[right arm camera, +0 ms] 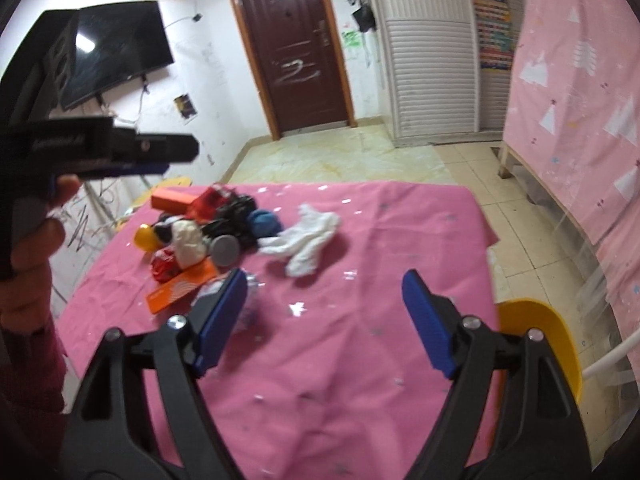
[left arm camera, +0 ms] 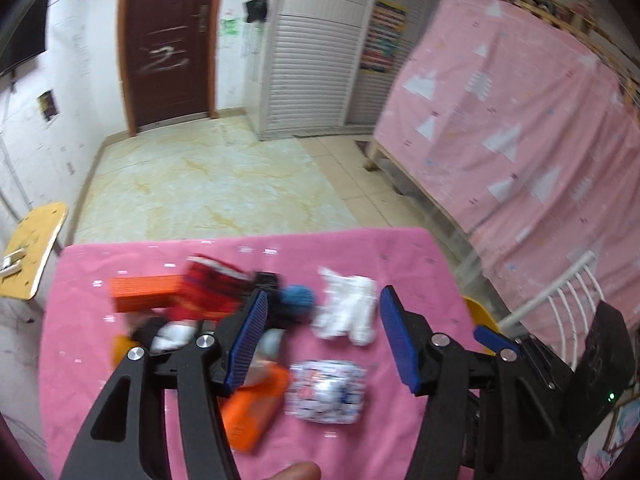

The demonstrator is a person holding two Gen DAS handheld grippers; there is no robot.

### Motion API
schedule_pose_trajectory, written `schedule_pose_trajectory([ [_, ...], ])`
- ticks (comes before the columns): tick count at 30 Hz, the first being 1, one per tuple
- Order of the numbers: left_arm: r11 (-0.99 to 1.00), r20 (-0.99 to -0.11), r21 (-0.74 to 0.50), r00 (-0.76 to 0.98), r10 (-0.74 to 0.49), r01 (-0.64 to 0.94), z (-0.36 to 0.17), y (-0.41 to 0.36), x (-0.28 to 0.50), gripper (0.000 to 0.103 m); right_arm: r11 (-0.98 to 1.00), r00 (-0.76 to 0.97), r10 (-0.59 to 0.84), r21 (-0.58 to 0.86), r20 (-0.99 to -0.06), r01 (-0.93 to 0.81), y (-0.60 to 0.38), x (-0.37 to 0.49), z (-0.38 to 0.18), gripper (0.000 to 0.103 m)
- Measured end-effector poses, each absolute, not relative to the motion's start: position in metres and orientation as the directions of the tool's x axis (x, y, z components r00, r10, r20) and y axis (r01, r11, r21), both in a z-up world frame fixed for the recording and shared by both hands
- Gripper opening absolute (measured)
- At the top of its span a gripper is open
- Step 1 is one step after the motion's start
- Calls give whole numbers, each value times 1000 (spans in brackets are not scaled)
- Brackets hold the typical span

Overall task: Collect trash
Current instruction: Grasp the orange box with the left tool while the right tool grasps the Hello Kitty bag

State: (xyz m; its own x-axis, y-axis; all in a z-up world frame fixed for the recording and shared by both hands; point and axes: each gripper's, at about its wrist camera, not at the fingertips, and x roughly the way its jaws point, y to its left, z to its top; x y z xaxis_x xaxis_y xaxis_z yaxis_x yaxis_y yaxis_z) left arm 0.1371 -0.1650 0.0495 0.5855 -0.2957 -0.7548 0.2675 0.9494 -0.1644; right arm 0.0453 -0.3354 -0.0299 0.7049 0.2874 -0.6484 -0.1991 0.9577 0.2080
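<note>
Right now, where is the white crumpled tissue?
The white tissue lies on the pink tablecloth, just right of the blue ball and the trash pile, mid-table in both views.

My left hand-held gripper (left arm camera: 324, 336) has black triangular arms with cut-out slots, silver screws at the pivots and ribbed blue pads (left arm camera: 248, 344). My right hand-held gripper (right arm camera: 324, 320) is built the same. My hand (right arm camera: 36, 236) shows bare skin above a dark red sleeve (right arm camera: 28, 364).
</note>
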Motion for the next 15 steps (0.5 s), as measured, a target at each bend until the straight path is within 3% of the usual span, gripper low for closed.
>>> schedule_pose_trajectory([
  [15,986,-783,-146,599,-166,81,26,-40,180,55,952,627,296,166,-721,-259,-267,69,-47,77],
])
